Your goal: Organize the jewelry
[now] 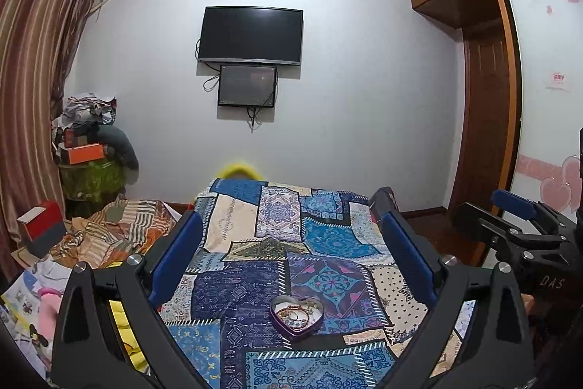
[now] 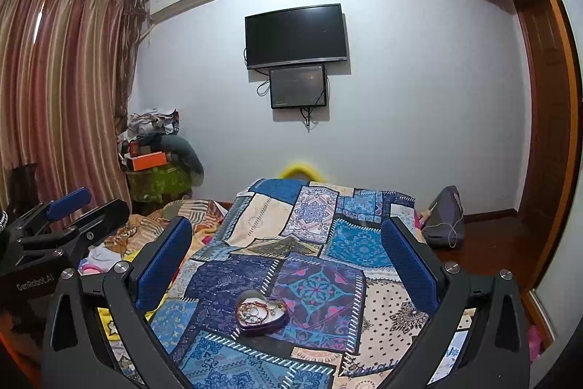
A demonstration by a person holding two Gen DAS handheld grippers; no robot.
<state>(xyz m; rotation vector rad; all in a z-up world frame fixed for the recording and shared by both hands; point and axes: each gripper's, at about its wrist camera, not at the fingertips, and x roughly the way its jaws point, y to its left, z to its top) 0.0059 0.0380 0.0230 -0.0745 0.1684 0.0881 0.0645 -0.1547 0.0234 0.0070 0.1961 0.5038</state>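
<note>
Right now I hold both tongs above the near end of the bed, neither touching anything. My left tongs [image 1: 291,254] stand with their blue-padded jaws spread wide and nothing between them, and my right tongs [image 2: 288,265] are spread the same way and equally bare, which I judge to be a ready stance: jaws apart so either can come down over something small. Below them, on the patchwork bedspread of blue, cream and purple printed squares [image 1: 233,228], sits the small purple heart-shaped tin [image 1: 297,316], lid off, near the near edge of the bed and roughly midway across it. Inside lies a tangle of thin chains, rings and a reddish cord [image 2: 259,310], all heaped together, too small to sort piece by piece from here. The tin rests flat and open towards me, I take it so the pieces can be picked out from above. Farther along, the spread runs to the far edge of the bed, where a yellow rounded thing [image 1: 238,170] peeps over. Beyond, on the pale wall, hangs a black flat television [image 1: 250,35] with a smaller dark screen [image 1: 247,85] beneath it.
</note>
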